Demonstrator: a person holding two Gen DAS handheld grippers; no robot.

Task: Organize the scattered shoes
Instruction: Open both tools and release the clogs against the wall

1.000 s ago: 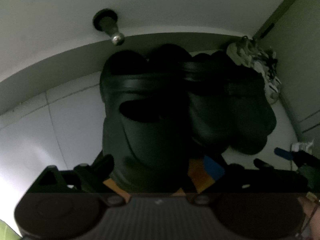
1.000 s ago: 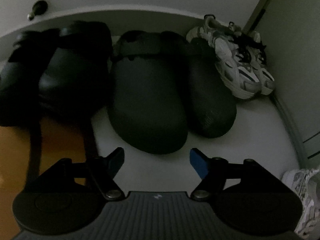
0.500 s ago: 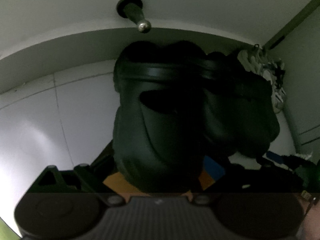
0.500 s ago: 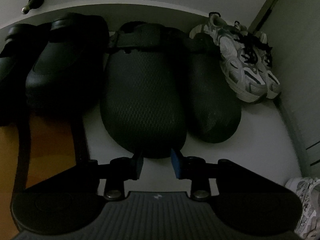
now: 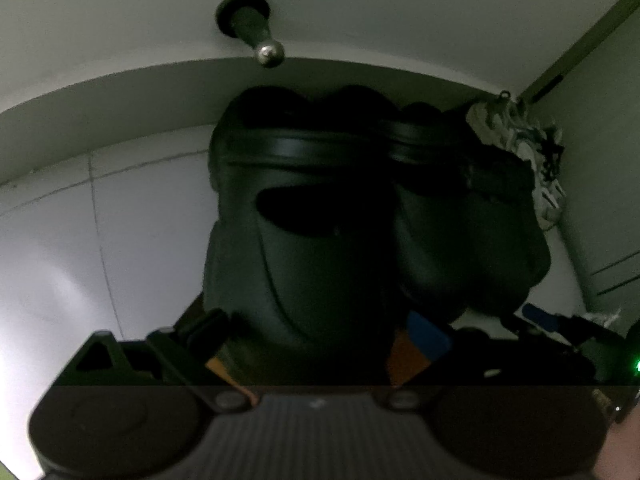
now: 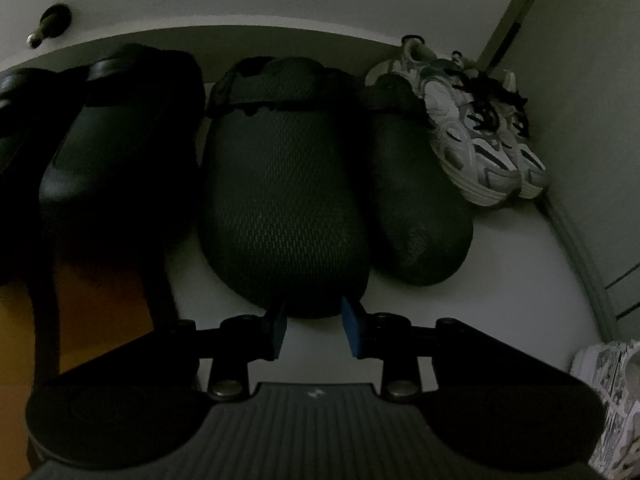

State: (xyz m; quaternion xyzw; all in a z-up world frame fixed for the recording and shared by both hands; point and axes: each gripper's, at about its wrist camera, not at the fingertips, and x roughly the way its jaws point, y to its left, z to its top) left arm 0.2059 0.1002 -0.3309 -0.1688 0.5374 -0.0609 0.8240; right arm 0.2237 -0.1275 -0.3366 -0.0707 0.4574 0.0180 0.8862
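While the right gripper [image 6: 314, 330] pinches the toe of the mesh clog [image 6: 282, 200], whose long axis runs straight ahead to the wall, the left gripper [image 5: 316, 332] grips the smooth clog [image 5: 304, 264], just left of it.

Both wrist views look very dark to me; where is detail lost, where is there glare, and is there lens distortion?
Left wrist view: the black clog is nearly featureless shadow, the floor glares white at lower left, and the baseboard bows into an arc. Right wrist view: dim too, yet the mesh clog keeps its texture and the sneakers stay readable; the left shoes sink into black.
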